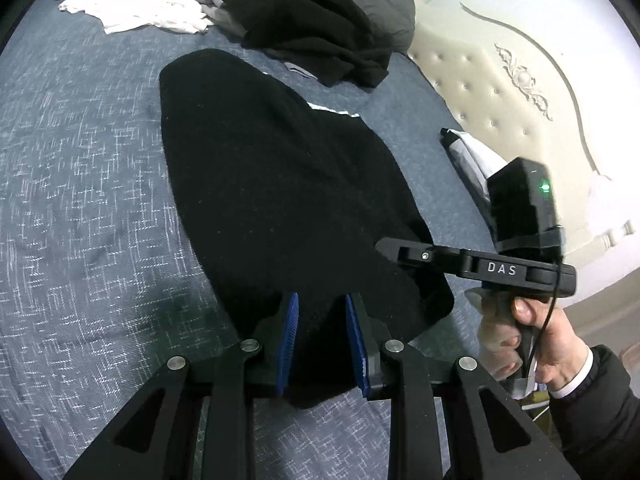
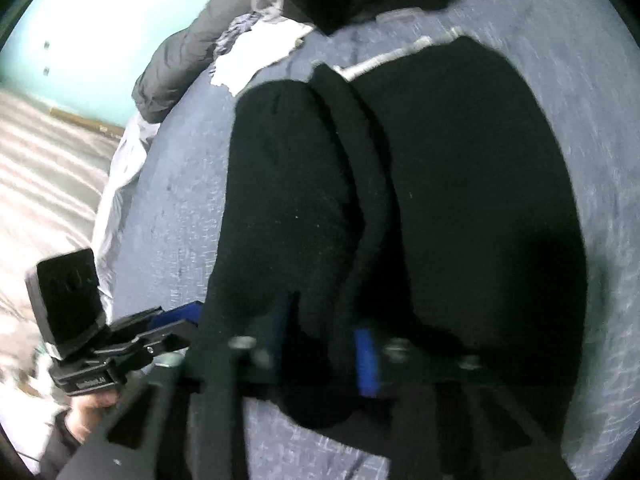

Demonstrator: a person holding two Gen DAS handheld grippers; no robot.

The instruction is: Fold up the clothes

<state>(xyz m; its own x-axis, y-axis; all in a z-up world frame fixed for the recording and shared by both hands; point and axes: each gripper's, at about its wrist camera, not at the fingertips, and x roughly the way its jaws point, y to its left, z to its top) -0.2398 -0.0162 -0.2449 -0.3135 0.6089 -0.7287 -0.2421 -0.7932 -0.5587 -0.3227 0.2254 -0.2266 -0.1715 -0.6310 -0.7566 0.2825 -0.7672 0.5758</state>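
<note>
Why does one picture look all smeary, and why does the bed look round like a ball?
The right wrist view is smeared by motion blur, so the black garment and the bedsheet look soft. The left wrist view is sharp: the weave of the bedsheet shows clearly. Both views use a fisheye lens, which bends straight edges into curves and darkens the corners.

A cream tufted headboard (image 1: pixel 500 92) (carved ornament on it) stands against a teal wall (image 2: pixel 88 12).

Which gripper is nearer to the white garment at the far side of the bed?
Left. The left gripper is at the near end of the black garment, facing the white garment. The right gripper is at the garment's other side, nearer the headboard.
</note>
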